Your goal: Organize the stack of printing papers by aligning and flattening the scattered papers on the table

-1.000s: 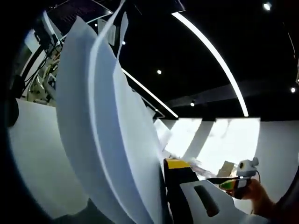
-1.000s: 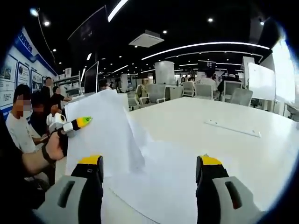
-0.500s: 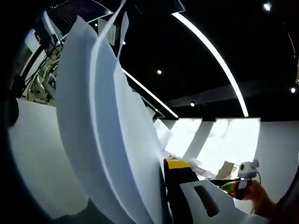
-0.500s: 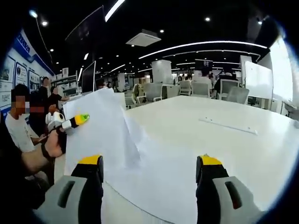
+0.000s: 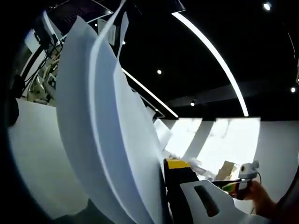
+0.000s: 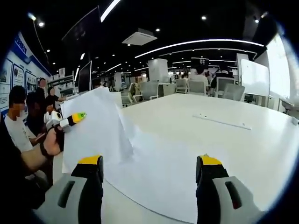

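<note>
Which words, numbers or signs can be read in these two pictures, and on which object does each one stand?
No text can be read.
The wall posters at the left of the right gripper view carry print, too small and blurred to read.
The papers and the sheets held up in the left gripper view look blank.
The white table shows no marking.

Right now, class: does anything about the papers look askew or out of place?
Yes. The papers are not flat: the left gripper lifts one side off the table, so the sheets bend and fan apart instead of lying aligned.
</note>
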Motion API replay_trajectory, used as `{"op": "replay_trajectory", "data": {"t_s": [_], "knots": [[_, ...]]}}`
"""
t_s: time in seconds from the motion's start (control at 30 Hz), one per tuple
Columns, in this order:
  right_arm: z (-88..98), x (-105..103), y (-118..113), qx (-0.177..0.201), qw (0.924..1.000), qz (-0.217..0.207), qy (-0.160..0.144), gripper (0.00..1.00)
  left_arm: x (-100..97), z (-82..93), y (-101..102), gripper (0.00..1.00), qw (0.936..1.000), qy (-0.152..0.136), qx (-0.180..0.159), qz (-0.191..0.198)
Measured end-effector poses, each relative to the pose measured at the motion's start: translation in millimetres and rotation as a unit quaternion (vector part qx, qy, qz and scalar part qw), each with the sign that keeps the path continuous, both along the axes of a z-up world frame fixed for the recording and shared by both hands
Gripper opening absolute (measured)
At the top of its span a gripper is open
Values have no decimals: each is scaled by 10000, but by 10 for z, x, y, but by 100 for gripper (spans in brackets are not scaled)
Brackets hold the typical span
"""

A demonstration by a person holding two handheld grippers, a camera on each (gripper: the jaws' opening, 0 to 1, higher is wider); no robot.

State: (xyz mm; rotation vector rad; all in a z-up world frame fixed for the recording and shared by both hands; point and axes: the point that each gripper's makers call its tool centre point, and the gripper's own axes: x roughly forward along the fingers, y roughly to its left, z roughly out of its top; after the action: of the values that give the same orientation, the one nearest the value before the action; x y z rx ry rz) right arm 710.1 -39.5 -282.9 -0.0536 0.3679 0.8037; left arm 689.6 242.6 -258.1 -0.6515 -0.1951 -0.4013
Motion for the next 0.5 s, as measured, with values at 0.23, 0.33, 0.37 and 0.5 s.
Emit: {"op": "replay_trajectory", "data": {"t_s": [0.23, 0.33, 0.37, 0.5], "knots": [[-23, -24, -91, -22, 9999, -114, 15, 77, -3, 2, 3, 10, 10000, -6, -4, -1], [-42, -29, -117, -37, 9999, -134, 29, 77, -4, 3, 5, 10, 10000, -8, -10, -1], [-50, -29, -126, -45, 9999, -145, 34, 77, -6, 4, 6, 10, 10000, -8, -11, -1], [-72, -33, -157, -57, 9998, -181, 60, 77, -8, 5, 7, 10, 10000, -10, -13, 0]]}}
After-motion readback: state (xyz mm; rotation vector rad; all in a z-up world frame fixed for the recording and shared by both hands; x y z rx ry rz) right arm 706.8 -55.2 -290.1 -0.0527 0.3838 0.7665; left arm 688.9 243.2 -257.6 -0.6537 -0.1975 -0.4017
